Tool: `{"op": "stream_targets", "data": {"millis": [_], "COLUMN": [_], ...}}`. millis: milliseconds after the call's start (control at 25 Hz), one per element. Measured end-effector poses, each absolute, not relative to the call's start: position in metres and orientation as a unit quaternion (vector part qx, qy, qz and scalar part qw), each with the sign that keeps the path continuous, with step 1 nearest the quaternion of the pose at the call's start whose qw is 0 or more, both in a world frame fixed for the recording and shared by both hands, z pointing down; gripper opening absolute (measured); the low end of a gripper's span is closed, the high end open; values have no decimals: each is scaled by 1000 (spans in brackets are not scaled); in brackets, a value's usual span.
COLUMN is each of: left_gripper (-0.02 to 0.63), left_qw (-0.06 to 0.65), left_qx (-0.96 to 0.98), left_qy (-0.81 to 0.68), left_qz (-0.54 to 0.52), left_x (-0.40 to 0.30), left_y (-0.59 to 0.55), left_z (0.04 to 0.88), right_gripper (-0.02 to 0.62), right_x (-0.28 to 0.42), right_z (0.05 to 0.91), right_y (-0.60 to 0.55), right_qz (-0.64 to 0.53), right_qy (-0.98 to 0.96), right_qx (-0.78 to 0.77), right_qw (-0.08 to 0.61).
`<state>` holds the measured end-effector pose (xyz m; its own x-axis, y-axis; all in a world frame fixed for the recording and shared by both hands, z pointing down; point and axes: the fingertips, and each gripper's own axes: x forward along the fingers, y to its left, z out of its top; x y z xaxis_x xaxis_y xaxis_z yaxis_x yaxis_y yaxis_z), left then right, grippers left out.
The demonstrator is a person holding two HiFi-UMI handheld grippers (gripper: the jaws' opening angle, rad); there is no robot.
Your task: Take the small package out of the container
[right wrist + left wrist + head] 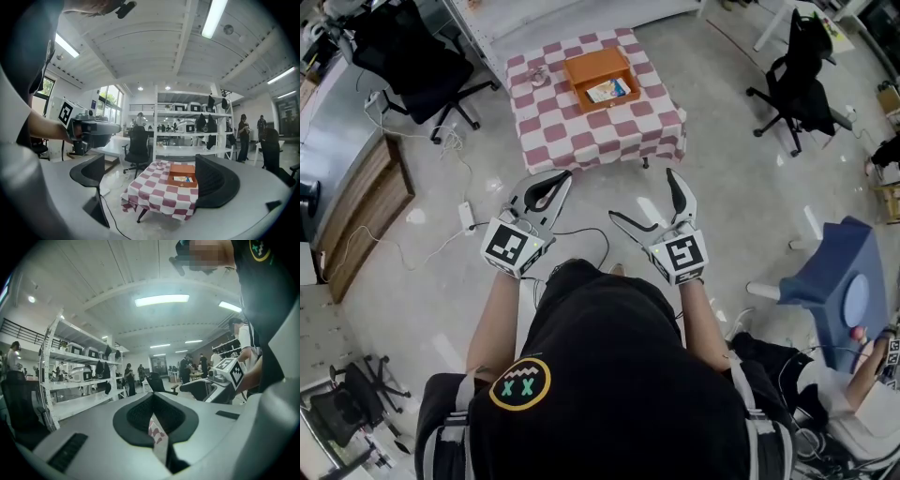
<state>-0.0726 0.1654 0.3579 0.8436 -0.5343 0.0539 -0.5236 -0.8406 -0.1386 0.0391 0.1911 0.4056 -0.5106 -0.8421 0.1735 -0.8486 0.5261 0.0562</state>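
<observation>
Right in front of you, your left gripper (562, 181) has its jaws pressed together with nothing between them. Your right gripper (643, 197) is spread wide and empty. Both are held out over the floor (741, 187). Ahead sits the table (572, 141) in its checked cloth, well apart from both claws. On it the orange container (596, 62) lies open, and the package (609, 91) rests inside, toward the near side.
</observation>
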Motion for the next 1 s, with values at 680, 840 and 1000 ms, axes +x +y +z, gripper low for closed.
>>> {"op": "stream_targets", "data": {"millis": [680, 840, 1000], "left_gripper": [17, 17, 17], "left_qw": [55, 48, 47], "left_qx": [-965, -965, -964], "left_qy": [253, 255, 258], "left_qz": [-49, -46, -46], "left_x": [-45, -40, -42], "left_y": [131, 80, 20], "left_z": [381, 388, 388], "right_gripper": [595, 595, 595], "right_x": [72, 78, 76], "right_z": [435, 443, 446], "right_y": [156, 108, 48], "right_qz": [25, 31, 36], "right_qy": [-855, -851, -850], "right_qx": [507, 513, 512], "right_qw": [104, 110, 115]}}
